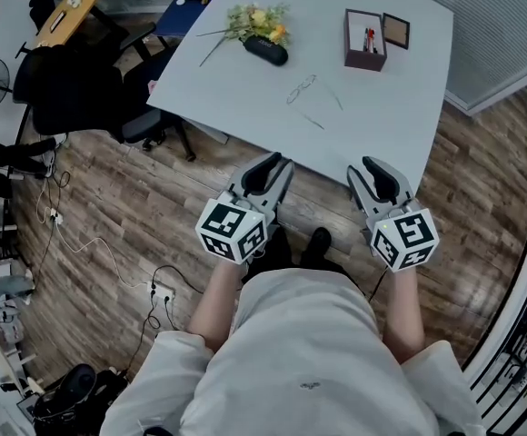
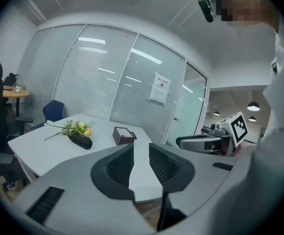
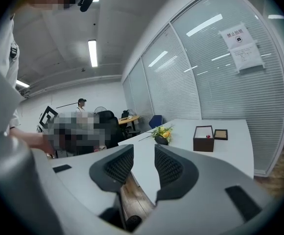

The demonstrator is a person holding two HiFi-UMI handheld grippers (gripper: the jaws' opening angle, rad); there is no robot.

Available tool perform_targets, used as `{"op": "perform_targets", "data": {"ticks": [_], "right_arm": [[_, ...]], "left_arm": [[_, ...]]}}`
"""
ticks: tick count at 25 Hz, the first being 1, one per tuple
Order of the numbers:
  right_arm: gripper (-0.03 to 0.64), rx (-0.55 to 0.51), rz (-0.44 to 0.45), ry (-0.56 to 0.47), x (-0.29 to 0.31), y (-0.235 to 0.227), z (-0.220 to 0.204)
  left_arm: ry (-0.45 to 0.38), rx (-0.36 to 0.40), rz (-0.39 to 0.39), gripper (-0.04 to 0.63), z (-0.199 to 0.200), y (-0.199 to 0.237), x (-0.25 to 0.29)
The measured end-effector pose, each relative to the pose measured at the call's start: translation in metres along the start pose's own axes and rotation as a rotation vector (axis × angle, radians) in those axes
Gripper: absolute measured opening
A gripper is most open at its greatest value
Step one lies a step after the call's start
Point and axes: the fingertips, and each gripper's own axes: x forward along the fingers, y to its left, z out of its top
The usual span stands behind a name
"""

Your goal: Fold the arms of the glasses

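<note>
Just short of the near edge of the pale grey-white table [image 1: 400, 125], a person holds two handheld grippers over the brown wood-plank floor [image 1: 136, 198]. The left gripper [image 1: 277, 163] and the right gripper [image 1: 363, 166] each have their dark ribbed jaws parted, with nothing between them. The thin wire-framed glasses [image 1: 302, 89] lie on the tabletop well ahead of both grippers, arms spread open and untouched, and farther back sit a black oblong case [image 1: 265, 50] beside a small bunch of yellow flowers [image 1: 259, 21] and a dark brown open box [image 1: 364, 39].
</note>
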Motion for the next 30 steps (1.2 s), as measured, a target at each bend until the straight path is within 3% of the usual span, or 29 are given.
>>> {"op": "perform_targets", "data": {"ticks": [18, 30], "right_arm": [[0.141, 0.028, -0.182, -0.004, 0.087, 0.015, 0.038], [0.141, 0.137, -0.303, 0.009, 0.122, 0.016, 0.023]], "left_arm": [[0.052, 0.031, -0.179, 0.104, 0.038, 0.106, 0.029], [0.128, 0.044, -0.287, 0.103, 0.037, 0.152, 0.047]]}}
